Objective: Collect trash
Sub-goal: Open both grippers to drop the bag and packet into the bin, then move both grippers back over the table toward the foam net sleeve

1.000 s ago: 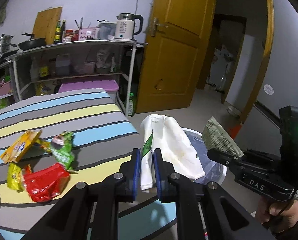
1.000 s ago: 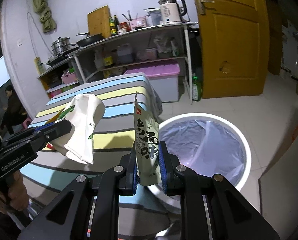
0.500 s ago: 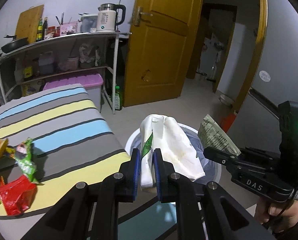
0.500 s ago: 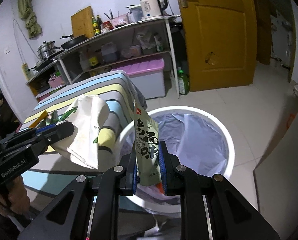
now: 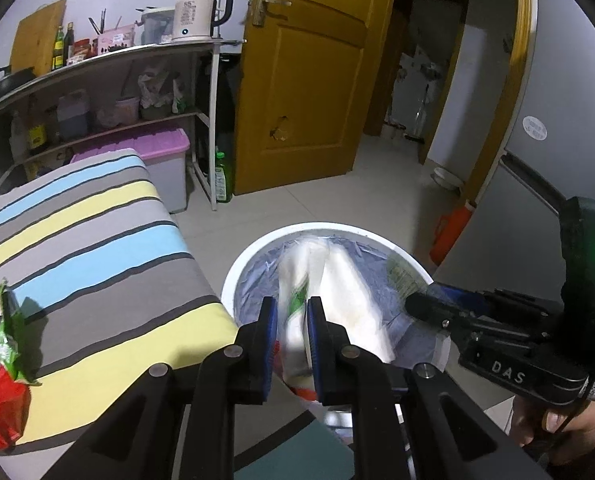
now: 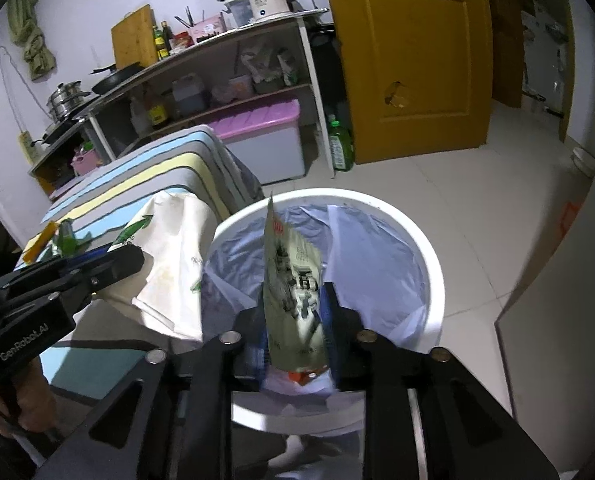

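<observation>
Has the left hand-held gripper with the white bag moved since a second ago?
Yes. The left hand-held gripper has swung off the striped table and now holds the white bag over the white bin.

— Is the way down into the bin (image 6: 433,280) open?

— Mostly. Its wide mouth has room toward the far rim, but the white bag (image 5: 337,292) and the noodle packet (image 6: 297,296) hang over the near half, side by side.

— And around it?

— The striped table (image 5: 97,248) edge presses against the bin's left side, so nothing passes there. The left gripper (image 5: 291,320) and right gripper (image 6: 293,320) crowd each other above the rim. The tiled floor (image 6: 477,184) toward the yellow door (image 6: 409,60) lies bare.
</observation>
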{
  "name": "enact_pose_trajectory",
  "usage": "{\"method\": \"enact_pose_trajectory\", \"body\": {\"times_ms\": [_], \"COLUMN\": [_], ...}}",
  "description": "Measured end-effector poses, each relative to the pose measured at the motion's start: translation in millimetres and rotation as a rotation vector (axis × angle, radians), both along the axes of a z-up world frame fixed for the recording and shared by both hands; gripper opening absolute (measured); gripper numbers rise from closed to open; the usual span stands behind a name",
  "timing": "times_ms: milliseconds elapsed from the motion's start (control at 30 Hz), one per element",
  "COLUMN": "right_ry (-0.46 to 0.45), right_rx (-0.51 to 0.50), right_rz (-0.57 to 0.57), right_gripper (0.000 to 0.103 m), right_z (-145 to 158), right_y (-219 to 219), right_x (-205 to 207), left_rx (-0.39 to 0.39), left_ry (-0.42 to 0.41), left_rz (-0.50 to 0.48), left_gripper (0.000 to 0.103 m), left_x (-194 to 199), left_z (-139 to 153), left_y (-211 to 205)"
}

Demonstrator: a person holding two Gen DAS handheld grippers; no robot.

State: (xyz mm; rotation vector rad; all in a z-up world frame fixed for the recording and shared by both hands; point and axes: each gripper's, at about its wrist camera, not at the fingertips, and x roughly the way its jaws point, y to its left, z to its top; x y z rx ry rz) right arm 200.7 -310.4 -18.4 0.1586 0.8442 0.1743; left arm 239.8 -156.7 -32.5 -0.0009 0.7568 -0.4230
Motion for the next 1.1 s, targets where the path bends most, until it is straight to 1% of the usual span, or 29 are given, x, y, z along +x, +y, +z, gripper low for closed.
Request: {"method": "enact_pose_trajectory", "body": {"times_ms": [33,200,400,700,1100], "right_ry": [-0.002,-0.009,-0.033,-0.093,-0.162], "right_rx": [0.004,0.005,0.004,-0.011,-0.028], "right_rz": [-0.002,-0.006,0.009,0.067,0.189], "right_gripper": [0.047,0.047,0.047,0.047,0.047], "right_z": [0,2,11,36,66], "right_y": [-1,-3,2,27,82], "right_x": [1,0,-7,-28,-61], "left_rx": [0.001,-0.005,-0.008,-0.033,-0.053], "left_ry": [0.004,0.007,-0.019,-0.077,-0.151], "left_rz": [-0.002,0.002,0.015,0.058,0.142], "left_gripper": [0.015,0.015,0.015,0.015,0.015], "left_x": [1,6,-3,-32,-82], "left_z": [-1,-1,6,29,58], "left_y": [-1,2,10,38,88]}}
